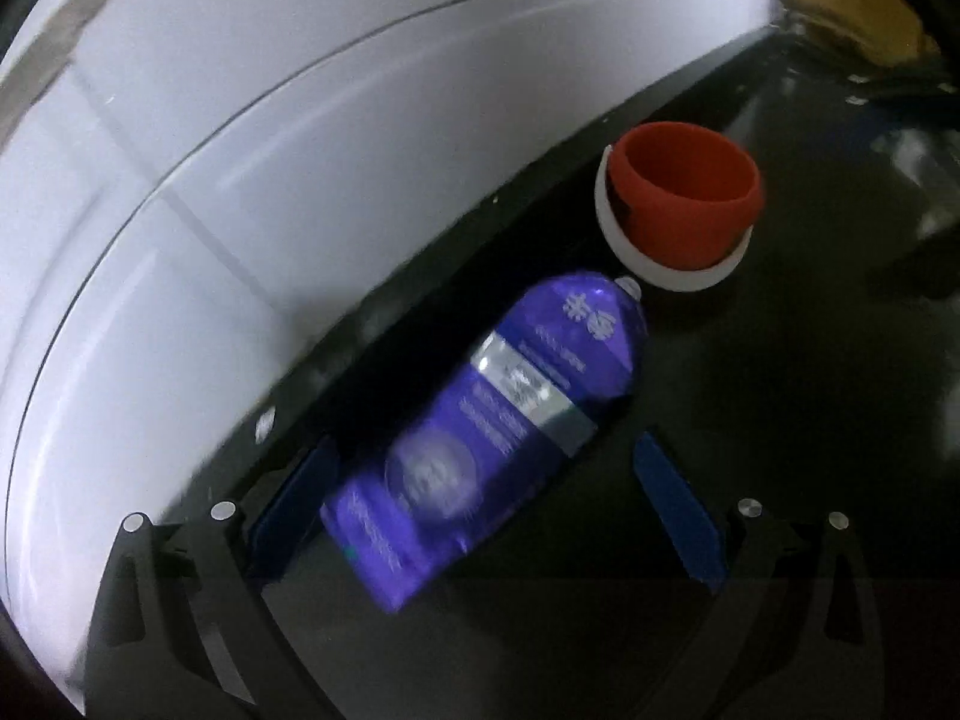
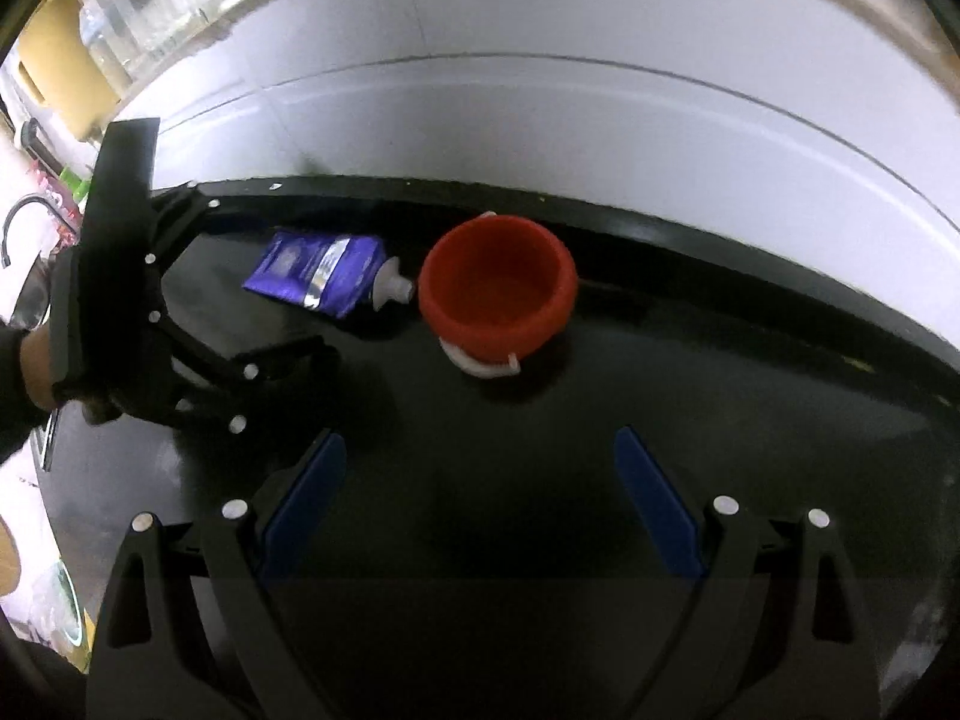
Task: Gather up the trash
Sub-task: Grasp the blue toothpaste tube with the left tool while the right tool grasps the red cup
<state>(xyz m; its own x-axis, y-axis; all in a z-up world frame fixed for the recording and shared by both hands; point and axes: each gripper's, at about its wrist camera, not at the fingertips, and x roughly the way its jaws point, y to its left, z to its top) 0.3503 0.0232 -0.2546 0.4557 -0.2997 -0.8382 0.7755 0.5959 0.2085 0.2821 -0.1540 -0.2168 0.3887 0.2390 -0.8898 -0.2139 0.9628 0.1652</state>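
- Far left in my right wrist view, a hand in a dark sleeve holds my left gripper, which reaches in over the black counter.
- That left gripper is released: in its own view the blue pads stand wide apart, with the lower end of the purple pouch lying between them. The left pad looks just beside the pouch edge; I cannot tell whether it touches. The right pad is clear of it.
- The purple pouch lies flat on the counter near the white tiled wall, its white spout pointing toward the red bucket.
- The red bucket stands upright just beside the spout, mouth open, its white handle folded down at its base.
- My right gripper hangs over bare counter in front of the bucket, jaws released and wide, nothing between them.
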